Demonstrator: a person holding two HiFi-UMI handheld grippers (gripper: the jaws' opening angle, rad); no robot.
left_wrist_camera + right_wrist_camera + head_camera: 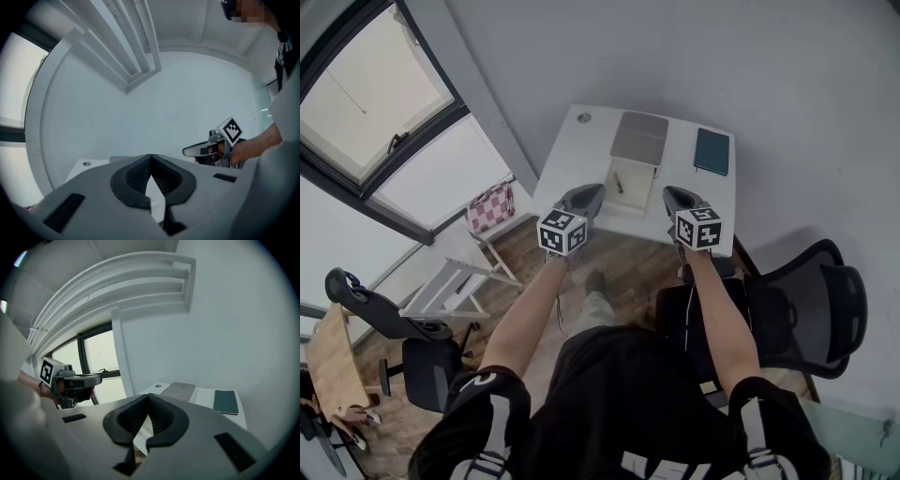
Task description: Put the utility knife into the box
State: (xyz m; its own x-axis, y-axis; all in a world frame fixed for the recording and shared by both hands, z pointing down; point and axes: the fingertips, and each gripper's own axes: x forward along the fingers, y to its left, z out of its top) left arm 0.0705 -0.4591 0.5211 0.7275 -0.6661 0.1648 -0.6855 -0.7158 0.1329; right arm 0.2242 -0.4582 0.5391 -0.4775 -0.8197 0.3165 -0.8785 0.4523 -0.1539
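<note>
The left gripper (597, 191) and right gripper (668, 191), jaws pressed together and empty, hover over the desk's (567, 155) near edge, flanking the open box (634, 201) holding a slim yellowish tool (619, 183).

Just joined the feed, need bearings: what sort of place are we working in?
Likely an office: a white desk against the wall, a black mesh office chair, and a large window.
</note>
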